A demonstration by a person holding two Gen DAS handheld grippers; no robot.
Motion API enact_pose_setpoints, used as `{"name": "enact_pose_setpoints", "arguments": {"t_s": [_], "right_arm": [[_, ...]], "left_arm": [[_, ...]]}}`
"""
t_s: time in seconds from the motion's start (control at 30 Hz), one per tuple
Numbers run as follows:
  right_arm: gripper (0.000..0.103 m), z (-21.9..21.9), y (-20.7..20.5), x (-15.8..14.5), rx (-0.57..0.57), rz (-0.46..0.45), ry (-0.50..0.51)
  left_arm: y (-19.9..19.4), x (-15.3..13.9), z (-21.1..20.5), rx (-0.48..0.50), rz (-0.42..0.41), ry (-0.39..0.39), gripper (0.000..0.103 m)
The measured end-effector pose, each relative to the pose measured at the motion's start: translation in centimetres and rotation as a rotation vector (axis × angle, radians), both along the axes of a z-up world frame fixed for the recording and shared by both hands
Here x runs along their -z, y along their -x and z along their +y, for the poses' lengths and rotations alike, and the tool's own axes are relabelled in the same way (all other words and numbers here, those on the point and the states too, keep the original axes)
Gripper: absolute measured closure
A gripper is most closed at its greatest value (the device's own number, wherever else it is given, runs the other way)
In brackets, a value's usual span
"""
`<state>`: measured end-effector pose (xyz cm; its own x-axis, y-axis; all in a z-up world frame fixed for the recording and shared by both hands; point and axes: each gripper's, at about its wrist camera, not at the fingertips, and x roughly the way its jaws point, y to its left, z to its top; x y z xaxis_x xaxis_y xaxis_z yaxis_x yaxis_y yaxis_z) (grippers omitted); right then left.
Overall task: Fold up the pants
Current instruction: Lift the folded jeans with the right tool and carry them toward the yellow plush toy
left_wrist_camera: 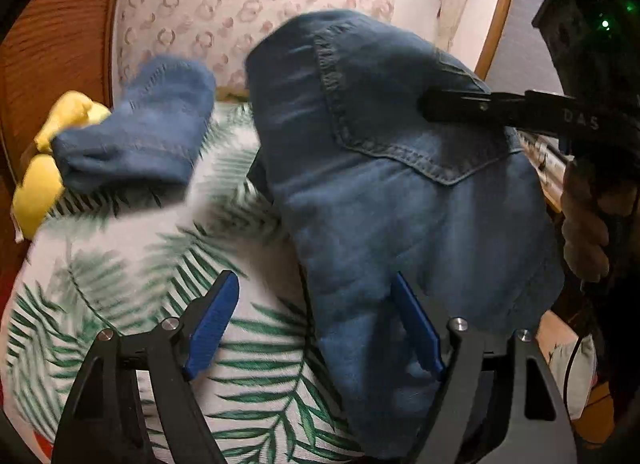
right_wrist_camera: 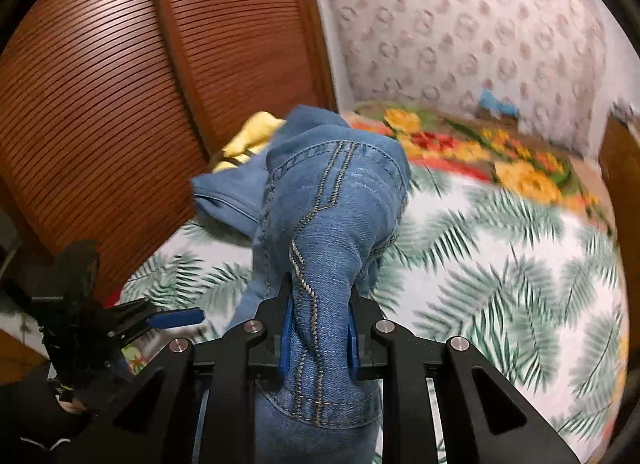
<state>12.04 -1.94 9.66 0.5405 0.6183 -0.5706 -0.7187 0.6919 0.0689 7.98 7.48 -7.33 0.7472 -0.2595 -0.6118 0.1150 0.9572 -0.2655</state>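
Blue denim pants [left_wrist_camera: 400, 192] hang bunched above a palm-leaf bedsheet [left_wrist_camera: 168, 264]; a back pocket faces the left wrist view and a leg end [left_wrist_camera: 152, 124] lies to the left. My left gripper [left_wrist_camera: 316, 324] is open, its blue pads wide apart, with the right pad against the denim. My right gripper [right_wrist_camera: 318, 332] is shut on a thick fold of the pants' waistband [right_wrist_camera: 328, 224] and holds it up. The right gripper also shows in the left wrist view [left_wrist_camera: 432, 106] pinching the pants from the right. The left gripper shows at the lower left of the right wrist view [right_wrist_camera: 176, 318].
A yellow cloth [left_wrist_camera: 44, 168] lies at the bed's far left by a slatted wooden door [right_wrist_camera: 120, 104]. A floral blanket [right_wrist_camera: 480, 152] covers the far end of the bed against a patterned wall [right_wrist_camera: 480, 24].
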Motion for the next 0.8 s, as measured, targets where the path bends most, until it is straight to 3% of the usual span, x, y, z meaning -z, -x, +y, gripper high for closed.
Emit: {"name": "enact_pose_setpoints", "arguments": {"t_s": [0.17,0.4,0.53,0.67,0.8], "right_arm": [[0.083,3.2,1.7,-4.3,-0.038,-0.122,0.002],[0.083,9.1,-0.5,-7.8,-0.092,-0.169,-0.009],[0.083,12.3,-3.4,-8.7,-0.136,-0.153,-0.079],[0.083,15.1,-6.6,-9.9,-0.168,-0.125,-0.212],[0.083,16.1,-13.3,-6.7,-0.116,0.024,-0.365]], "left_arm": [[0.9,-3.9,2.8,-0.058,-0.105,0.008,0.023],[0.8,-7.9,9.3,-0.173,-0.19,-0.007,0.023],[-0.1,-9.3,13.8,-0.238,-0.197,-0.01,0.023],[-1.6,-10.7,17.6,-0.28,-0.206,-0.036,0.023],[-4.5,-10.2,20.0,-0.306,-0.18,-0.071,0.023]]}}
